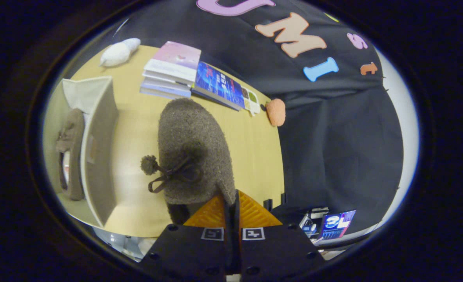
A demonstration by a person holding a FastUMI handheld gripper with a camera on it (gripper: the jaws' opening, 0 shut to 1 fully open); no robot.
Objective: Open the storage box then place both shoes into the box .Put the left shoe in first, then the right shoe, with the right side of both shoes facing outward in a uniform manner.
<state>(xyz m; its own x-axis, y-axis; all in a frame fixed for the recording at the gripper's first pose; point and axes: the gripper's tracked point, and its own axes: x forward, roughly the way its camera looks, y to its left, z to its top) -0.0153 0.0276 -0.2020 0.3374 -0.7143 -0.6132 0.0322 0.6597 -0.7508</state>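
1. The brown fuzzy slipper-style shoe with a pompom tie [194, 150] is sitting at the frame's centre, over the light wooden table [137, 133].
2. The gripper [231, 209] is pinching the shoe's rear rim, its fingers nearly closed together on it.
3. The beige fabric storage box [98, 145] is standing open at the left, holding a second matching brown shoe [71, 154].
4. Stacked books [172, 70], a white plush toy [119, 51] and an orange plush toy [276, 112] are lying at the upper part; their writing is too small to read.

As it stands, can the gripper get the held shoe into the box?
Probably yes. The gripper is shut on the shoe; the box lies open beside it, bare table between. One shoe sits inside against its far wall, with room left.
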